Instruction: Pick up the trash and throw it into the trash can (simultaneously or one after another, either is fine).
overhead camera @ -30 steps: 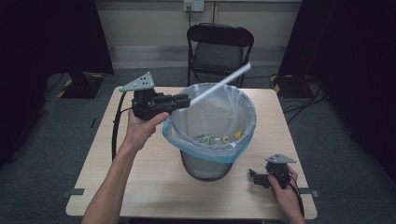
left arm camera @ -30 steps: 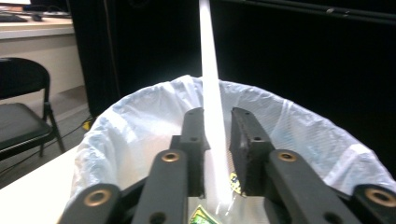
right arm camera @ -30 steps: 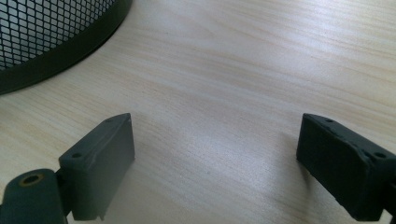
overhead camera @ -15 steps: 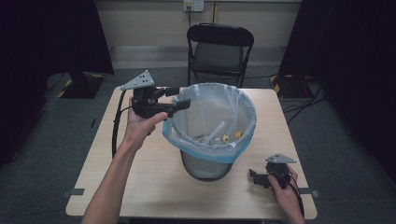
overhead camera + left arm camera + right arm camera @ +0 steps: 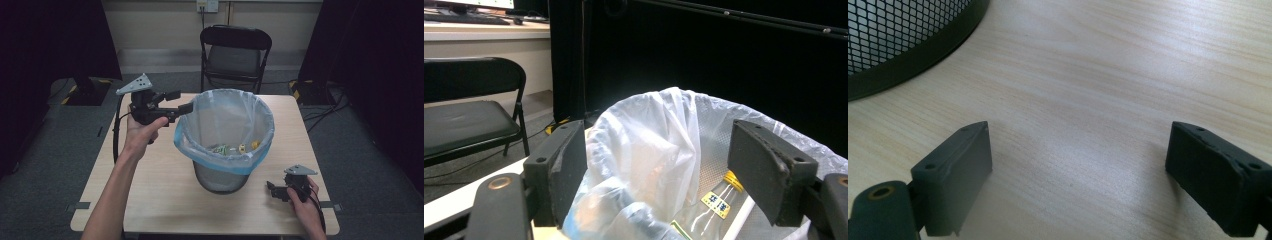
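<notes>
I held the left gripper (image 5: 172, 102) over the counter (image 5: 150, 190) at the bin's (image 5: 225, 130) 9 o'clock, level with its rim. Its fingers (image 5: 186, 107) pointed toward 3 o'clock, the nearer tip just beside the liner (image 5: 260, 150) edge. The fingers had just been opening and stood wide, with nothing between them. In the left gripper view, the gripper (image 5: 656, 165) looked across the rim into the bin (image 5: 704, 165); the white liner (image 5: 644, 150) bunched up between the two pads without touching either. A clear bottle (image 5: 716, 200) with a yellow cap lay inside against the mesh wall, beyond the right-hand pad.

The bin stood at the counter's centre, upright, with the blue-edged liner folded over its rim. Small items (image 5: 232, 148), yellow and green, lay on its floor; I could not identify them from the high view.

I held the right gripper (image 5: 274, 189) low on the counter at the bin's 4 o'clock, near the front edge, well apart from the left one. Its fingers pointed toward 9 o'clock. In the right gripper view, the gripper (image 5: 1078, 175) had its fingers (image 5: 955, 172) wide apart over bare wood (image 5: 1098, 75), holding nothing. The bin's black mesh base (image 5: 908, 40) sat at 11 o'clock in that view, near the fingers but apart from them.

A folding chair (image 5: 235, 55) stood beyond the counter at 12 o'clock.
</notes>
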A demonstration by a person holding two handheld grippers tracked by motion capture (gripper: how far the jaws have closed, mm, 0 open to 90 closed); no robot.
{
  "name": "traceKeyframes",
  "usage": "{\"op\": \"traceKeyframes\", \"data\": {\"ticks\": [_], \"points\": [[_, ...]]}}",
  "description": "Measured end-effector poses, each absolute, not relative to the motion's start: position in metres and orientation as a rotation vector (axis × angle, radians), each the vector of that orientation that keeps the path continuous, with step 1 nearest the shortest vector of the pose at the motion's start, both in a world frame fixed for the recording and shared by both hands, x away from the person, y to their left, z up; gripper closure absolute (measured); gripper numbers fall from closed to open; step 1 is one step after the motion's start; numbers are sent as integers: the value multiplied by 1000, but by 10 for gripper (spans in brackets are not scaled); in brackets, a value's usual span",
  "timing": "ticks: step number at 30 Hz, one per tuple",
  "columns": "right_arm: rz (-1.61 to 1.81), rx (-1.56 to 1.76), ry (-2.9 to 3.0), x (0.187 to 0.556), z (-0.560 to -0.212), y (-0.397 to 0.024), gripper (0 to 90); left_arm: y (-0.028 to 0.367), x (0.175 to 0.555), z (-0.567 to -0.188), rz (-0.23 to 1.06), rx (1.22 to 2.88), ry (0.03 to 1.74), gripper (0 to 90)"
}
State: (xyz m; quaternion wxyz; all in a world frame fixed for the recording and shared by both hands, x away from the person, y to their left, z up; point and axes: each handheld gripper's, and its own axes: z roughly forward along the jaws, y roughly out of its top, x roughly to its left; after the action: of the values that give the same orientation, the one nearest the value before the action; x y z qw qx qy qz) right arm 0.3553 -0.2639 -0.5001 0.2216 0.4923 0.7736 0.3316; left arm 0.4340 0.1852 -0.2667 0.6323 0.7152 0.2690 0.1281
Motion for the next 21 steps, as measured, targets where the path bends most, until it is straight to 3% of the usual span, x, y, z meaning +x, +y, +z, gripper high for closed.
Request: {"op": "traceKeyframes", "data": {"ticks": [21], "points": [[916, 1361, 2138, 355, -500, -264, 103, 220, 430, -288, 333, 1634, 713, 155]]}}
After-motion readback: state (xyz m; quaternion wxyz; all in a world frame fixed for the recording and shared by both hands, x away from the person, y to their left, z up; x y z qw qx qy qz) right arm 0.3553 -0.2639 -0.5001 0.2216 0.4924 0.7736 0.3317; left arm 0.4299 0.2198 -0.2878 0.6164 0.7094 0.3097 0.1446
